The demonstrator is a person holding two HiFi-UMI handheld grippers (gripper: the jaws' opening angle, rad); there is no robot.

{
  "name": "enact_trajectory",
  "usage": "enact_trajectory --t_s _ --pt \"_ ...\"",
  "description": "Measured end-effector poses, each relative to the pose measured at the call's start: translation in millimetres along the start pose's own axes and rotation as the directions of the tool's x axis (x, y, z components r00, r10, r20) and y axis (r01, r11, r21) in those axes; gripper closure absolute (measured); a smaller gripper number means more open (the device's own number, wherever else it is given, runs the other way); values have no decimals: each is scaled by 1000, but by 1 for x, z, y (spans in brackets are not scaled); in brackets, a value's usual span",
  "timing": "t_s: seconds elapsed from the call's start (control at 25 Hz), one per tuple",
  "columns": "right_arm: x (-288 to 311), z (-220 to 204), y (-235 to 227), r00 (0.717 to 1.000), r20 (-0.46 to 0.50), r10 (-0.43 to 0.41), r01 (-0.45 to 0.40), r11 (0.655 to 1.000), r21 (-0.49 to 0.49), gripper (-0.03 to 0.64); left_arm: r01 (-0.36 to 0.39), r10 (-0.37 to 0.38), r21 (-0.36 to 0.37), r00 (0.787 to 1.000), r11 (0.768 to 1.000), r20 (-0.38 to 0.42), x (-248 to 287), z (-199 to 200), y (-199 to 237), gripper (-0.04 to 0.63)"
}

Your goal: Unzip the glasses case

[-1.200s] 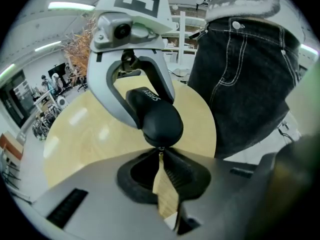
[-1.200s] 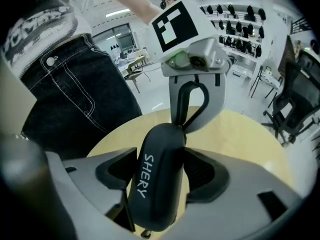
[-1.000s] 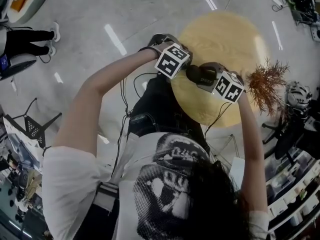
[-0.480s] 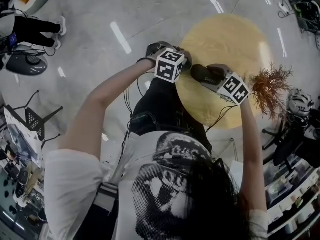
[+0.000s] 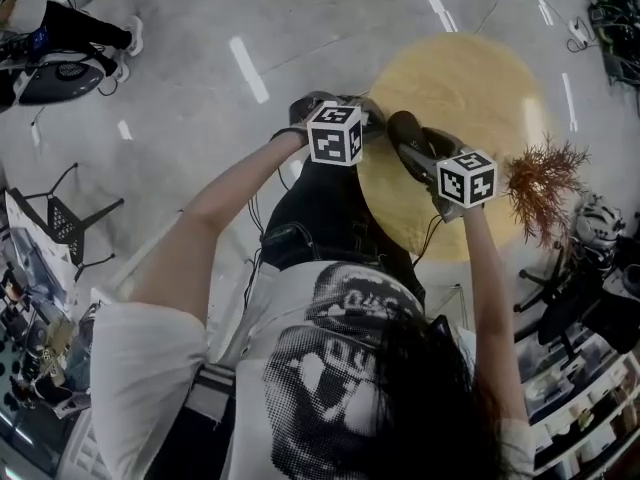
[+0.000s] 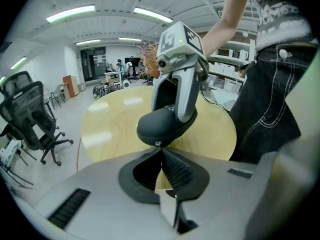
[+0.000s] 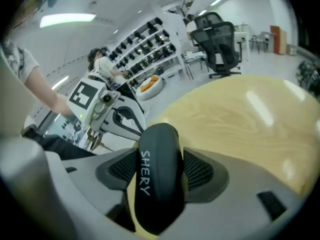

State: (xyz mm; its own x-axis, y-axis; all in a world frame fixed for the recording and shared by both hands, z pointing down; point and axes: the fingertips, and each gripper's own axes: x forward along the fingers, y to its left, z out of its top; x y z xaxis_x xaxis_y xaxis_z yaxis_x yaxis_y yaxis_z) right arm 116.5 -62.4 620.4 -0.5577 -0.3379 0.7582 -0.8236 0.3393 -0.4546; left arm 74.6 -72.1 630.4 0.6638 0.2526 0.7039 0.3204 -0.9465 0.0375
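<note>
My right gripper (image 7: 160, 165) is shut on a black glasses case (image 7: 156, 184) printed SHERY, one ribbed pad on each long side. It holds the case (image 5: 407, 138) above the near edge of a round wooden table (image 5: 470, 88). The left gripper (image 6: 161, 155) has its jaws shut at the case's lower end (image 6: 165, 125), its tips pinched on the small metal zipper pull (image 6: 158, 144). From the head view the left gripper (image 5: 372, 123) meets the case from the left and the right gripper (image 5: 425, 158) from the right. The zip line itself is hidden.
A dried reddish plant (image 5: 545, 183) stands at the table's right edge. Office chairs (image 6: 30, 119) (image 7: 217, 49) stand on the floor around the table, with storage shelves (image 7: 145, 49) behind. The person's legs (image 6: 270, 109) are against the table's near side.
Both grippers have rolled while staying in place. The case has turned from lying crosswise to pointing more end-on, and both marker cubes show different faces.
</note>
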Motion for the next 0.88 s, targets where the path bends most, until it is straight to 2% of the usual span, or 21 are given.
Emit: enact_trajectory --t_s 0.08,0.16,0.2,0.28,0.36,0.44,0.6,0.68,0.76,0.88 --pt "2 2 2 998 56 -35 26 987 158 327 -39 40 -52 999 998 16 -4 0 5 583" --pt "3 3 3 989 120 -85 46 954 297 327 -57 60 -89 998 994 28 -8 1 7 583" --pt "3 4 4 983 142 -114 61 940 335 327 -56 59 -95 998 994 30 -9 2 5 583" --pt "4 5 4 973 156 -170 106 930 351 327 -42 44 -81 999 996 23 -8 2 -6 583" --pt "5 5 5 965 150 -216 153 926 346 327 -26 27 -72 999 997 17 -6 1 -19 583" --pt "7 5 6 960 141 -243 184 922 341 327 -23 25 -94 1000 995 18 -3 0 -29 583" --pt "11 4 9 970 100 -221 182 936 300 312 -63 66 -157 998 986 15 -1 -5 -35 583" --pt "12 7 9 976 74 -206 179 944 276 298 -78 80 -160 997 984 6 -3 -6 -34 583" --pt "8 14 9 976 74 -205 186 961 206 287 -90 90 -138 996 986 -6 -4 -7 -30 583" --pt "1 28 10 978 88 -190 189 982 24 282 -101 98 -91 995 991 -28 -8 -10 -23 583"
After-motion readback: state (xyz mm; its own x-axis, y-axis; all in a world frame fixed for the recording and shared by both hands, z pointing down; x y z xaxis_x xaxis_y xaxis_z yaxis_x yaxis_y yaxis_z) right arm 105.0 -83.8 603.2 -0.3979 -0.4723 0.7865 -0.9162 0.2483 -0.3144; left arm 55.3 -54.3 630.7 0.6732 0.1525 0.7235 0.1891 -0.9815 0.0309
